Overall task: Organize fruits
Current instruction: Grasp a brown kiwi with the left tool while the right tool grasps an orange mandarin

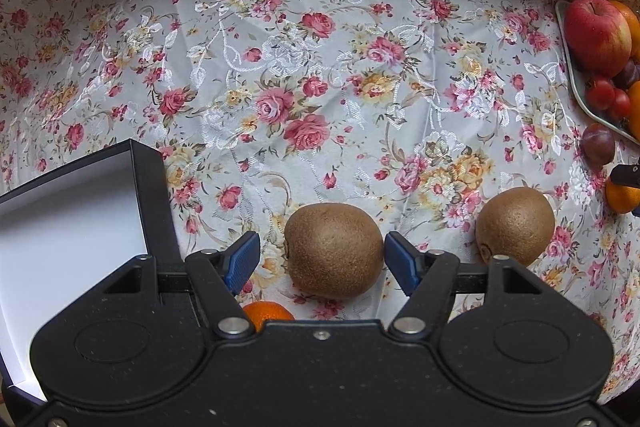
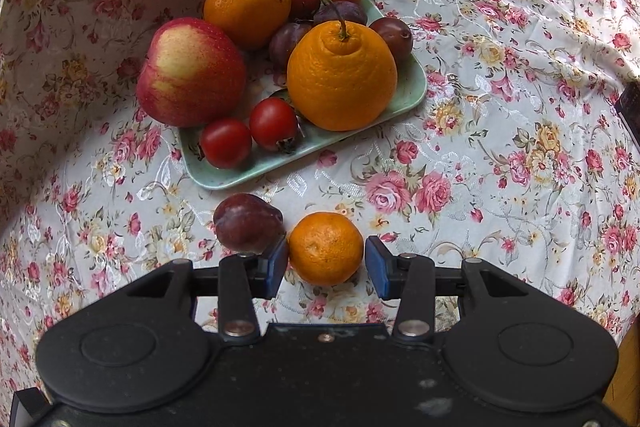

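Note:
My left gripper (image 1: 322, 259) is open, its blue pads either side of a brown kiwi (image 1: 334, 251) on the floral cloth, with small gaps. A second kiwi (image 1: 514, 227) lies to its right. A small orange (image 1: 267, 311) peeks out under the left finger. My right gripper (image 2: 326, 263) is open around a small mandarin (image 2: 325, 247); the left pad looks close to touching it, the right pad stands apart. A dark plum (image 2: 248, 223) lies just left of it. A green tray (image 2: 408, 87) behind holds an apple (image 2: 190, 73), two large oranges, plums, tomatoes and a small mandarin.
A black box with a white inside (image 1: 68, 211) stands open at the left of the left gripper. In the left wrist view the tray's apple (image 1: 598, 35), the plum (image 1: 598, 143) and the mandarin (image 1: 622, 197) show at the far right. Floral cloth (image 1: 280, 67) covers the table and rises behind.

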The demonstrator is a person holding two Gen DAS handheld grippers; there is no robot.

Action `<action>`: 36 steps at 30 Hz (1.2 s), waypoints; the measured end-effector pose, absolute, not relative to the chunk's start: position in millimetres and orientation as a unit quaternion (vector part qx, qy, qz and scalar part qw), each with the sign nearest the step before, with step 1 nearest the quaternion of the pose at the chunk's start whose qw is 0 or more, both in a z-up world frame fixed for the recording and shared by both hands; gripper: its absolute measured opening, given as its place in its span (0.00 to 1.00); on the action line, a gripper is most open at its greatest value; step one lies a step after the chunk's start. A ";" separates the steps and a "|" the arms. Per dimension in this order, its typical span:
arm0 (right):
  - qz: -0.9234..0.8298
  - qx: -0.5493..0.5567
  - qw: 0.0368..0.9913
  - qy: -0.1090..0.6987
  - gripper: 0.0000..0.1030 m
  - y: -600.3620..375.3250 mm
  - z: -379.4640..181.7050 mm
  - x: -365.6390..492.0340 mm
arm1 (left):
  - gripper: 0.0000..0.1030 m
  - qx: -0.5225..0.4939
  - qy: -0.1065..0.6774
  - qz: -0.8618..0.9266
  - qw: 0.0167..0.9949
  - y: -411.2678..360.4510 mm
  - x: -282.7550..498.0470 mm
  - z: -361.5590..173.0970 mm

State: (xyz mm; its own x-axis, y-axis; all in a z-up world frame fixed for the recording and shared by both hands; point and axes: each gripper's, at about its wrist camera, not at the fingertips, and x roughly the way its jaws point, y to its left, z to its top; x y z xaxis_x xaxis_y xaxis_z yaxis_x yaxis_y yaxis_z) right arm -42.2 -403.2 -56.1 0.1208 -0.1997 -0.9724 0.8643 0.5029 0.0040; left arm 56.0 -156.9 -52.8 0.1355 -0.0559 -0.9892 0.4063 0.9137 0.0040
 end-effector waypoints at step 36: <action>-0.320 0.301 0.724 0.532 0.42 -342.8 -15.1 -41.0 | 0.58 0.081 0.619 -0.127 0.771 -120.1 49.5 -21.4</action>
State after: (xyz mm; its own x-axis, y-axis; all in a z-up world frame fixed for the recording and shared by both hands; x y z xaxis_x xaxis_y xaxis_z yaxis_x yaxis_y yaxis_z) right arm -41.0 -342.8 -15.1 0.2288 -0.1429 -0.9629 0.7840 0.6134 0.0953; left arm 49.5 -120.1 -21.4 0.2014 -0.0962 -0.9748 0.2958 0.9547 -0.0331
